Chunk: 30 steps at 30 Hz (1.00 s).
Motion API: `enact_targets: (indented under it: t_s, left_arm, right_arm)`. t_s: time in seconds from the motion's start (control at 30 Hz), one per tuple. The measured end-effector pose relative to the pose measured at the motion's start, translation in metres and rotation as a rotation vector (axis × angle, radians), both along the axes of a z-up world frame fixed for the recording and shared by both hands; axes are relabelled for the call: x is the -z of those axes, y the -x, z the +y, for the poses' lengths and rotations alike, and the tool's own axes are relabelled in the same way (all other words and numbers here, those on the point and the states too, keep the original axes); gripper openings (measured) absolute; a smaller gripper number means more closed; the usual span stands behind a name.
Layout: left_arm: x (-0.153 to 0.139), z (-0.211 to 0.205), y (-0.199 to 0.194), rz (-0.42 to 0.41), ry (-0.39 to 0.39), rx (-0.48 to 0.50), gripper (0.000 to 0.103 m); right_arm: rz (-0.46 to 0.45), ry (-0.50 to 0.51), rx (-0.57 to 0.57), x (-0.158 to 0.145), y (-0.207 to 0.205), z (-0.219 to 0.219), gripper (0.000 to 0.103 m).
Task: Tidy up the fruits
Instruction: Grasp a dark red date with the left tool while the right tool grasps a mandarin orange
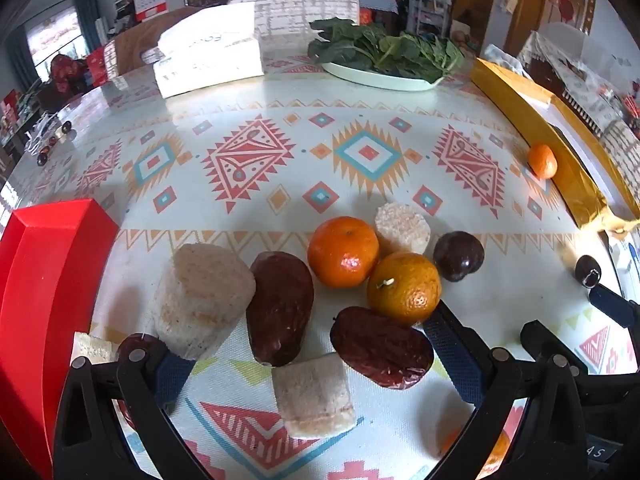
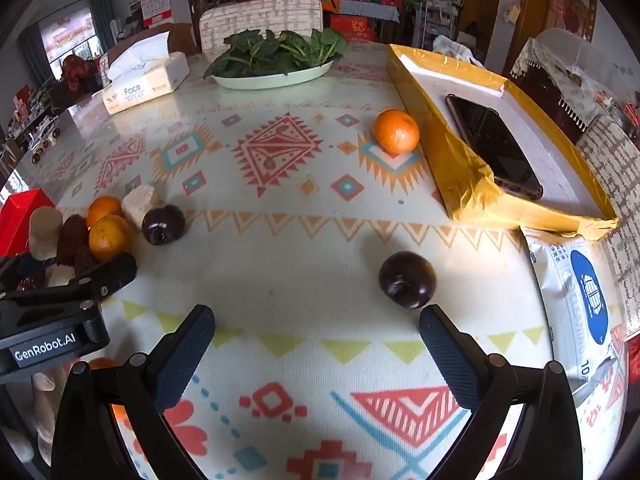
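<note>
Tablecloth (image 2: pixel 280 264): off-white ground, geometric print of coral-red diamonds, teal squares, orange zigzags, yellow-green triangles.
Tangerines (image 1: pixel 343 251): bright orange, glossy; the lone tangerine (image 2: pixel 397 131) likewise.
Plums (image 2: pixel 407 280): near-black purple, shiny.
Dried dates (image 1: pixel 280 308): dark reddish brown, wrinkled.
Pale cut chunks (image 1: pixel 202 298): cream to beige, grainy.
Box (image 1: pixel 44 280): solid red.
Tray (image 2: pixel 460 168): gold foil rim, white inside.
Phone (image 2: pixel 494 144): black.
Greens (image 2: pixel 276 54): dark green, on a pale green plate (image 2: pixel 272 79).
Gripper pads (image 2: pixel 180 354): dark blue, textured.

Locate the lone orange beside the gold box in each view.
Left wrist: lone orange at far right, against the gold box.
Right wrist: lone orange upper centre-right, left of the box.
Shared landmark: plate of greens.
</note>
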<state>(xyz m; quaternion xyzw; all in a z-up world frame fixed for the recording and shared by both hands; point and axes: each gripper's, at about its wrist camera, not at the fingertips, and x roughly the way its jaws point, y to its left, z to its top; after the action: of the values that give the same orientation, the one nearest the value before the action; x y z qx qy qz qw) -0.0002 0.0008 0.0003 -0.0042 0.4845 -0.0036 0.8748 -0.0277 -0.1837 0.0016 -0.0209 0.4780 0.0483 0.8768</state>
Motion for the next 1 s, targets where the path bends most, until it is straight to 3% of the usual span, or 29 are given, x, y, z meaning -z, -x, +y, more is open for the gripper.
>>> enact_targets:
  t_s: [0.1, 0.17, 0.23, 0.3, 0.37, 0.43, 0.47, 0.5, 0.53, 0.63, 0.73, 0.77, 0.83, 0.9, 0.93, 1.0]
  left_arm:
    - [-0.002, 0.004, 0.004, 0.013, 0.018, 0.023, 0.101]
    - [-0.009, 0.015, 0.013, 0.002, 0.088, 0.028, 0.09]
    - [-0.019, 0.032, 0.028, -0.046, 0.146, 0.028, 0.078]
    - [-0.04, 0.049, 0.047, -0.13, 0.159, 0.016, 0.077]
    - [-0.065, 0.066, 0.069, -0.234, 0.165, -0.016, 0.077]
    - [-0.089, 0.087, 0.091, -0.343, 0.154, -0.036, 0.08]
    - [-0.098, 0.096, 0.1, -0.382, 0.159, -0.031, 0.084]
    - [-0.103, 0.103, 0.108, -0.407, 0.164, -0.025, 0.098]
    - [-0.104, 0.113, 0.11, -0.42, 0.191, -0.026, 0.103]
    - [-0.099, 0.123, 0.102, -0.32, 0.166, -0.041, 0.103]
    - [-0.082, 0.133, 0.111, -0.288, 0.205, -0.028, 0.1]
    - [-0.074, 0.131, 0.108, -0.256, 0.217, -0.003, 0.096]
    - [-0.065, 0.121, 0.109, -0.231, 0.201, 0.042, 0.07]
    - [-0.055, 0.111, 0.102, -0.186, 0.176, 0.085, 0.054]
    - [-0.05, 0.106, 0.099, -0.164, 0.176, 0.103, 0.048]
    - [-0.041, 0.097, 0.092, -0.138, 0.159, 0.132, 0.047]
  right_arm:
    - [-0.001, 0.005, 0.001, 0.0, 0.001, 0.0, 0.103]
    - [-0.003, 0.009, 0.006, 0.002, 0.002, 0.001, 0.103]
    - [-0.004, 0.009, 0.006, 0.003, 0.003, 0.001, 0.103]
    - [-0.005, 0.009, 0.002, 0.002, 0.005, 0.0, 0.101]
    - [-0.028, 0.01, 0.006, -0.003, 0.011, -0.001, 0.087]
    - [-0.052, -0.036, -0.001, -0.011, 0.021, -0.002, 0.082]
    - [-0.068, -0.073, -0.023, -0.017, 0.028, 0.0, 0.082]
    - [-0.084, -0.105, -0.056, -0.022, 0.036, 0.004, 0.081]
    - [-0.091, -0.119, -0.078, -0.025, 0.04, 0.008, 0.081]
    - [-0.085, -0.162, -0.167, -0.03, 0.054, 0.028, 0.073]
    - [-0.062, -0.162, -0.228, -0.026, 0.059, 0.048, 0.06]
    - [-0.062, -0.174, -0.239, -0.025, 0.06, 0.052, 0.059]
    - [-0.052, -0.189, -0.248, -0.024, 0.06, 0.058, 0.052]
    - [-0.041, -0.188, -0.255, -0.023, 0.059, 0.061, 0.051]
    - [-0.035, -0.185, -0.259, -0.021, 0.059, 0.063, 0.051]
    - [-0.02, -0.199, -0.28, -0.018, 0.061, 0.067, 0.051]
